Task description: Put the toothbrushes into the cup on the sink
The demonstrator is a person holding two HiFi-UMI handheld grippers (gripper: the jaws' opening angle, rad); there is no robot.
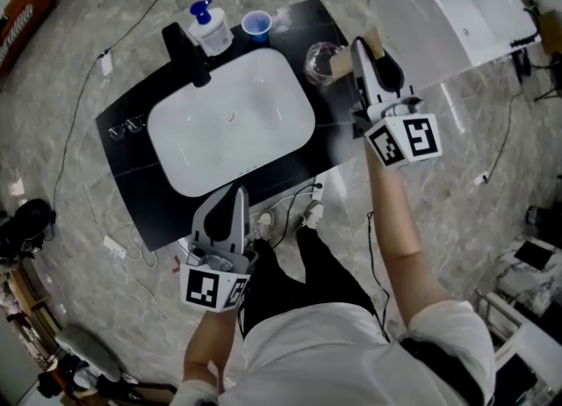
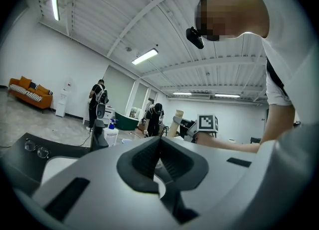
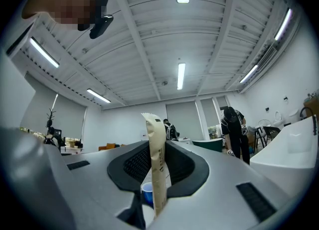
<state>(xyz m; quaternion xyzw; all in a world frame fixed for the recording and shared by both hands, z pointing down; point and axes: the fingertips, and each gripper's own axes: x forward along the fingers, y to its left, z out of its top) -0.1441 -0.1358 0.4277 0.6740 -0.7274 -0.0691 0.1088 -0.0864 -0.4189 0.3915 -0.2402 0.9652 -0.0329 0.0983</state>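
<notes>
Paper-wrapped toothbrush clamped in the right gripper, above the counter's edge

The tall tan paper toothbrush packet (image 3: 154,129) stands upright between the right gripper's (image 3: 158,158) black ribbed pads (image 3: 135,163), which are a narrow gap apart and press on its lower half; its top rises clear of them. In the right gripper view the small blue plastic cup (image 3: 147,190) shows low between the jaws, beyond the packet. In the head view this cup (image 1: 256,25) stands on the black countertop (image 1: 132,114) at 12 o'clock of the white oval basin (image 1: 230,119), just beside a white pump bottle with a blue head (image 1: 211,31). The right gripper hangs at 2 o'clock of the basin, near a clear glass vessel (image 1: 323,61). The left gripper (image 2: 159,149) is at 6 o'clock, its pads (image 2: 144,159) together on nothing.
</notes>
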